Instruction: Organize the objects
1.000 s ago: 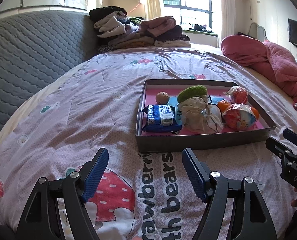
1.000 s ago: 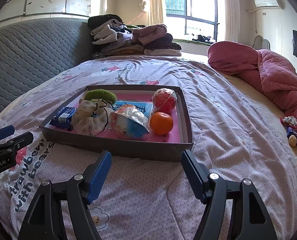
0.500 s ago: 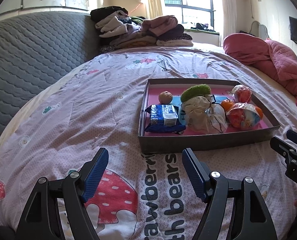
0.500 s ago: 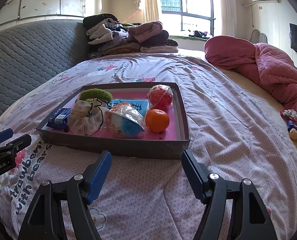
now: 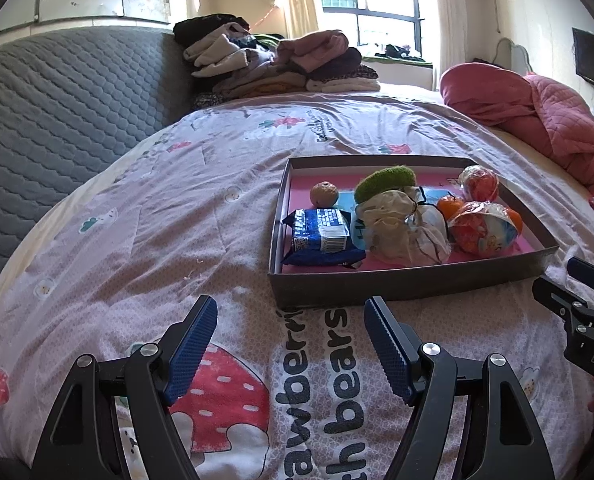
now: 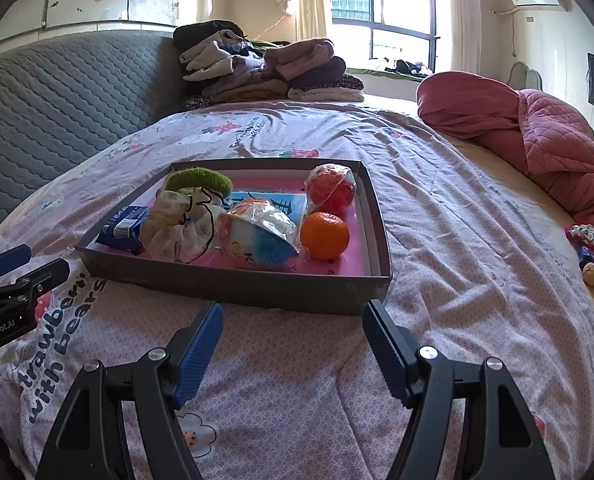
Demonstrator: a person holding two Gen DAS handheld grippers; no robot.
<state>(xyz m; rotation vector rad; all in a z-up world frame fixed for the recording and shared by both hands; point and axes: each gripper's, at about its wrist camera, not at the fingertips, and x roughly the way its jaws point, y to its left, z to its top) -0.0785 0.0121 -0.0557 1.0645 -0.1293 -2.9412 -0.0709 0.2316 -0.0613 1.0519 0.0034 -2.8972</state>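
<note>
I hold both tongs, left tongs and right tongs, released and empty, over the bed before the filled tray.

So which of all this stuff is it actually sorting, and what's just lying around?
For the job: the tray with its orange, green scrunchie, blue packet and wrapped ball.

Lying about: folded clothes, pink quilt, small toys.

Home bedroom, printed bedspread filling the frame's centre, grey quilted headboard at left, folded clothes upper centre, sunlit window above, pink quilt at right
</note>
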